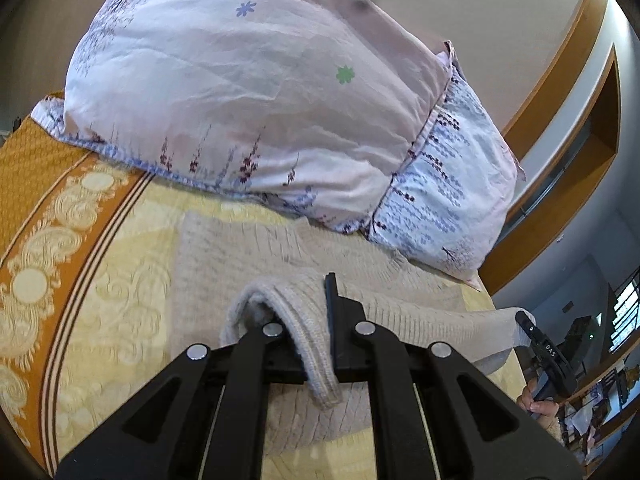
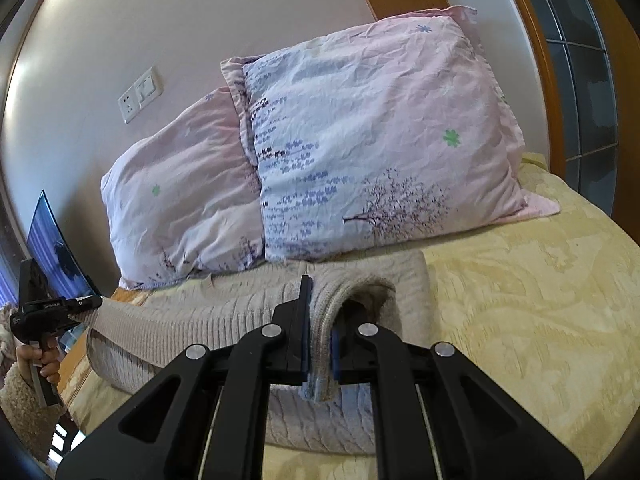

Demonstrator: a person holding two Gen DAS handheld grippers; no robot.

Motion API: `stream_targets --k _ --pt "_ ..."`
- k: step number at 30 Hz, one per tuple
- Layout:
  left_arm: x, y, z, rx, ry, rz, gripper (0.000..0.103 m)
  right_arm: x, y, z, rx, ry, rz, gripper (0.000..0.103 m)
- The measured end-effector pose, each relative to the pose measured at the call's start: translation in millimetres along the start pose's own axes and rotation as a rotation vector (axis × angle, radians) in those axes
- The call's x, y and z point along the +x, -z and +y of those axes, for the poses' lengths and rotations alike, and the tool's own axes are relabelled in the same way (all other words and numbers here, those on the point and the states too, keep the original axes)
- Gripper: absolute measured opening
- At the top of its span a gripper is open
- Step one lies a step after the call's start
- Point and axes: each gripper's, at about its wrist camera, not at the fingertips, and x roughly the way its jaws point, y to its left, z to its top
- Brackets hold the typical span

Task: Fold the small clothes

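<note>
A beige ribbed knit sweater [image 1: 240,248] lies on the bed, its far part flat below the pillows. My left gripper [image 1: 316,344] is shut on its ribbed edge [image 1: 304,332] and holds it lifted above the bed. My right gripper [image 2: 320,340] is shut on the same ribbed edge [image 2: 324,320] further along. The edge stretches taut between the two. The right gripper also shows in the left wrist view [image 1: 532,332], and the left gripper in the right wrist view [image 2: 86,303], each pinching the fabric. Part of the sweater hangs folded under the lifted edge [image 2: 192,312].
Two pink and blue floral pillows [image 2: 360,140] lean on the wall just behind the sweater. The yellow patterned bedspread [image 2: 520,300] has an orange border [image 1: 36,200] on the left. A wooden headboard frame [image 1: 560,60] and a wall socket [image 2: 140,94] are behind.
</note>
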Motion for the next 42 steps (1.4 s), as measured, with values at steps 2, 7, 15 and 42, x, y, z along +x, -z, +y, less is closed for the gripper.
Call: stream_targets --k 2,7,15,42 --pt "4.4 -8.2 -0.4 0.005 -0.007 -0.007 0.006 8.2 -6.1 -0.5 0.009 0.003 -0.002 0.008" --pt "35.4 -27.1 7.5 -0.004 -0.035 0.005 0.006 42.3 -13.1 -11.1 0.061 0.036 0.036 0.008" --pt "86.6 -28.6 32.8 -0.073 -0.063 0.084 0.006 89.1 -7.0 -31.1 0.146 0.077 0.146 0.008" --pt "55.0 -11.6 49.1 -0.052 -0.115 0.103 0.057 63.0 -4.3 -64.1 0.178 0.131 0.211 0.055"
